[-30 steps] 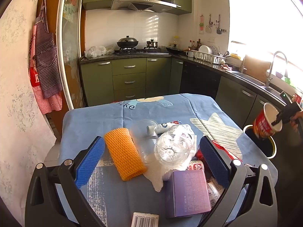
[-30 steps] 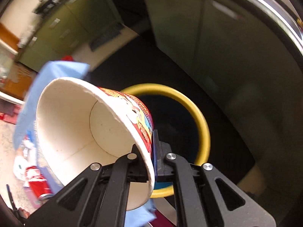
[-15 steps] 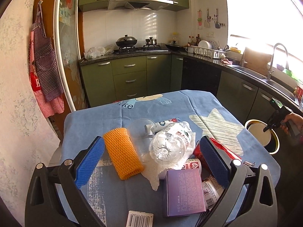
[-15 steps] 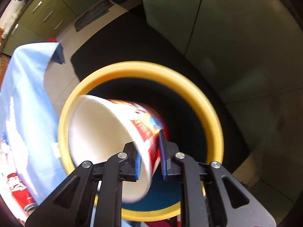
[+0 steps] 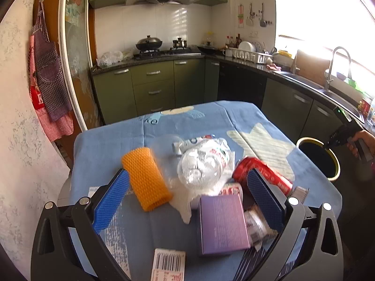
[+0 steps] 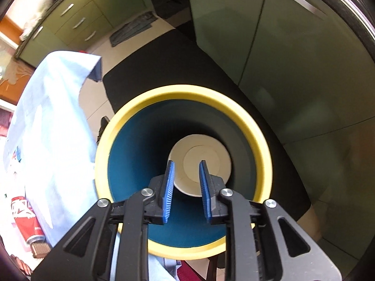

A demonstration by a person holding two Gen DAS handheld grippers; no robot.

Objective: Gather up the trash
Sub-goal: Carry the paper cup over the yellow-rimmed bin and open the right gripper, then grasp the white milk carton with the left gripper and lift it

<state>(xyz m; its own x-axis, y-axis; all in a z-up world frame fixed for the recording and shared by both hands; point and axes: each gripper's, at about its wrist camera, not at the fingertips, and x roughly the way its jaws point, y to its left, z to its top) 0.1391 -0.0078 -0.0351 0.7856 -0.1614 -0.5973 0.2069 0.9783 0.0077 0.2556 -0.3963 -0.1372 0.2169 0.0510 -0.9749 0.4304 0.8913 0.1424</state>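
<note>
Right wrist view: the right gripper [image 6: 186,192] hangs released, jaws apart, above the yellow-rimmed bin [image 6: 257,126], where the paper cup [image 6: 201,157] lies. Left gripper [image 5: 187,195] gapes wide over bottle [image 5: 201,166], red can [image 5: 262,172], purple box [image 5: 222,224] on the blue tablecloth [image 5: 112,145]; green cabinets [image 5: 152,86] behind.

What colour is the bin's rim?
Yellow, with a teal-blue inside; the bin shows best in the right wrist view.

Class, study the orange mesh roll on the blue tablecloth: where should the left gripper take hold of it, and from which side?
Grip the orange mesh roll across its middle, from above. It lies flat, long sides exposed, and the open left gripper looks wide enough to straddle it.
</note>
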